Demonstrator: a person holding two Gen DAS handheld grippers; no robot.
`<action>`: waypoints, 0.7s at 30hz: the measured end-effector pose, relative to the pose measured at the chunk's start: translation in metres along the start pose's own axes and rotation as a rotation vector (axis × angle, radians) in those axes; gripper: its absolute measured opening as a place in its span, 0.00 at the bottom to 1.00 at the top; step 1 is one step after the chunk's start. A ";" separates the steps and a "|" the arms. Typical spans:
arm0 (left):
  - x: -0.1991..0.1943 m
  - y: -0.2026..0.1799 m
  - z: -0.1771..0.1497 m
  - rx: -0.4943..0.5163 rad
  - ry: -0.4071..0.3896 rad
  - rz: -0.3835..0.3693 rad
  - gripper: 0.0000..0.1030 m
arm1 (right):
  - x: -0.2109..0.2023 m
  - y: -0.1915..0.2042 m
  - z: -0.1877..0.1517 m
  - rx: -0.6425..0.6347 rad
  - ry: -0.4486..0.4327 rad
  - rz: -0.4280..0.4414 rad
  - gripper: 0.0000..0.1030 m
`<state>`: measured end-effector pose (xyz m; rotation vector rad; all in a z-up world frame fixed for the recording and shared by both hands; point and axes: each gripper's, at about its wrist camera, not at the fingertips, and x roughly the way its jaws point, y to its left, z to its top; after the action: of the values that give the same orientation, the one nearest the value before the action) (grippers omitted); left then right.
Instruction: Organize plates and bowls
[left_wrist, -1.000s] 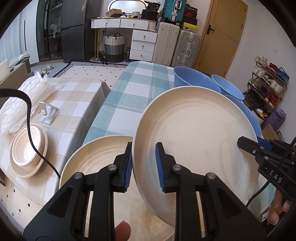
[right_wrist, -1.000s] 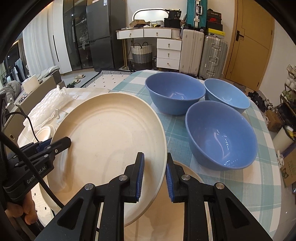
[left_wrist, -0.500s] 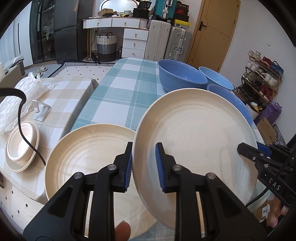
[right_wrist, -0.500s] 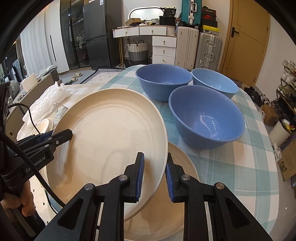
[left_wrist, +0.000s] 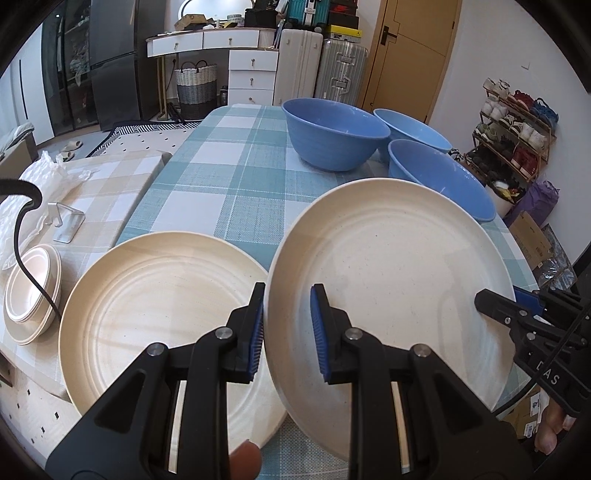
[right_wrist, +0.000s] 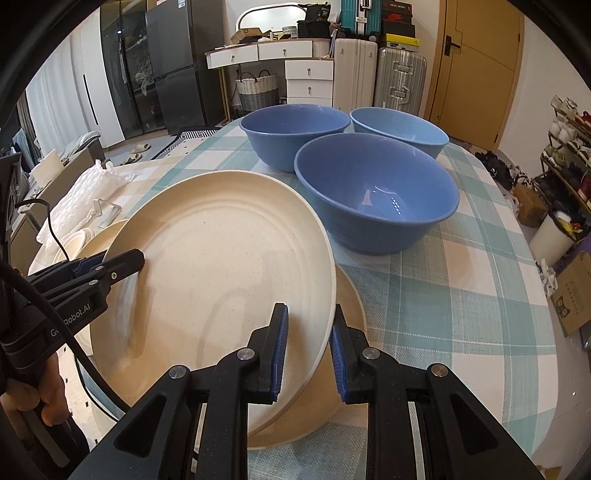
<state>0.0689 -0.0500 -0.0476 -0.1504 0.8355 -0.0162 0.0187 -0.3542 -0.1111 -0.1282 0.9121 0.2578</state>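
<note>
Checked teal-and-white cloth covers the table (left_wrist: 236, 173), which serves as the landmark for everything around it. Three blue bowls (right_wrist: 376, 192) sit grouped on the table's far half, touching or nearly touching one another. On the table's near edge lies a cream plate (left_wrist: 159, 314), flat on the cloth. Above that near edge a second cream plate, the raised plate (left_wrist: 391, 284), is held tilted between two grippers, its lower rim overlapping the flat plate.

The left gripper (left_wrist: 287, 332) is clamped on the raised plate's near-left rim, one blue pad on each face. The right gripper (right_wrist: 308, 347) straddles the opposite rim of the same plate with its pads on either side; from the left wrist view its tip (left_wrist: 495, 306) reaches onto the plate's face. Whether those pads press the rim cannot be told for certain, since a small gap shows on one side.

Left of the table stands a lower surface in beige check (left_wrist: 107, 184), carrying a stack of small cream dishes (left_wrist: 31, 291). Beyond the table's far end are a white drawer unit (left_wrist: 253, 77) and suitcases (left_wrist: 321, 70).
</note>
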 end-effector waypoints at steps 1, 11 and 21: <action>0.001 -0.001 0.000 0.003 0.000 0.000 0.19 | 0.000 -0.001 -0.001 0.001 0.000 -0.001 0.21; 0.015 -0.017 -0.004 0.042 0.017 0.009 0.19 | 0.005 -0.015 -0.015 0.028 0.026 -0.009 0.21; 0.027 -0.030 -0.010 0.076 0.020 0.034 0.20 | 0.012 -0.024 -0.021 0.047 0.045 -0.014 0.21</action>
<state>0.0812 -0.0826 -0.0694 -0.0643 0.8557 -0.0178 0.0162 -0.3794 -0.1329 -0.0974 0.9612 0.2210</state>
